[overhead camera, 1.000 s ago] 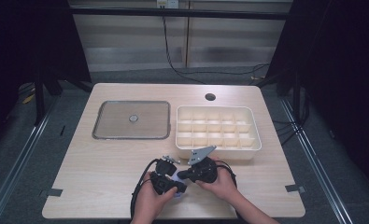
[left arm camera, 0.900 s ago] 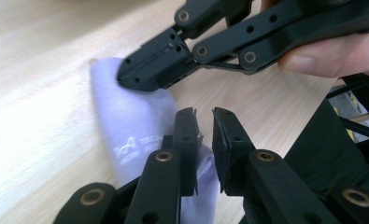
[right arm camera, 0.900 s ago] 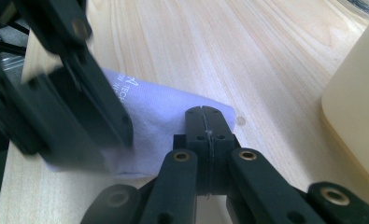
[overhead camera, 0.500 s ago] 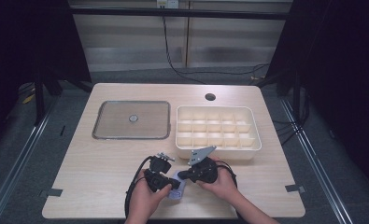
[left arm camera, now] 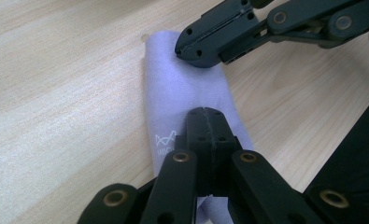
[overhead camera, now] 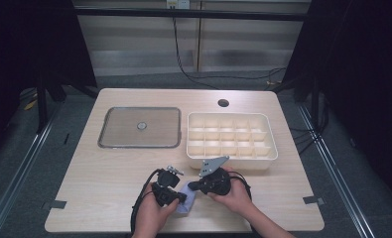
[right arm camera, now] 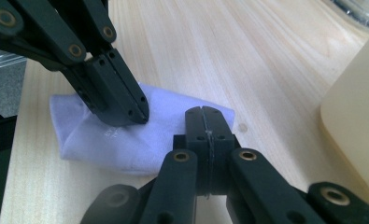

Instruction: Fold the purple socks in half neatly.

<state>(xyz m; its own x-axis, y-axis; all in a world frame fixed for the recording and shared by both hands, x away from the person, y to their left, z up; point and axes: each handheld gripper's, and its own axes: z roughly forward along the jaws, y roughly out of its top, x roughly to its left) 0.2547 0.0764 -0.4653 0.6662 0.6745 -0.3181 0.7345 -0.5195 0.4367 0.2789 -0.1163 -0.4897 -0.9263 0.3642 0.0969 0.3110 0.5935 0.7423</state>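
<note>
Folded lavender cloth (overhead camera: 185, 202) lies on the surface (overhead camera: 104, 168) at the near edge, btwn the 2 hands, w/ a small white logo showing in the left gripper view (left arm camera: 166, 142). In the right gripper view the cloth (right arm camera: 126, 140) is a soft flat bundle, long axis across the frame.

Left gripper (overhead camera: 177, 197) sits on the cloth's left end. Its jaws have just been closing and now stand together; in the left gripper view the left gripper (left arm camera: 205, 112) has its tips meeting over the cloth, seam btwn them a thin line. Whether fabric is pinched there, can't tell. In the right gripper view the same gripper (right arm camera: 142, 116) comes in from upper left, tips pressed onto the top of the cloth.

Right gripper (overhead camera: 192, 187) is clenched too, tips at the cloth's far end. In its own view the right gripper (right arm camera: 204, 112) has jaws together, tips at the cloth's near edge; grip on fabric can't be told. In the left gripper view it (left arm camera: 180, 50) enters from upper right, tips touching the cloth's far end.

Further back on the surface: cream divided tray (overhead camera: 270, 157), just beyond the right hand (overhead camera: 233, 196), and a flat grey lid (overhead camera: 109, 141) w/ a small centre knob, left of the tray. Left hand (overhead camera: 151, 215) comes in at the bottom edge.
</note>
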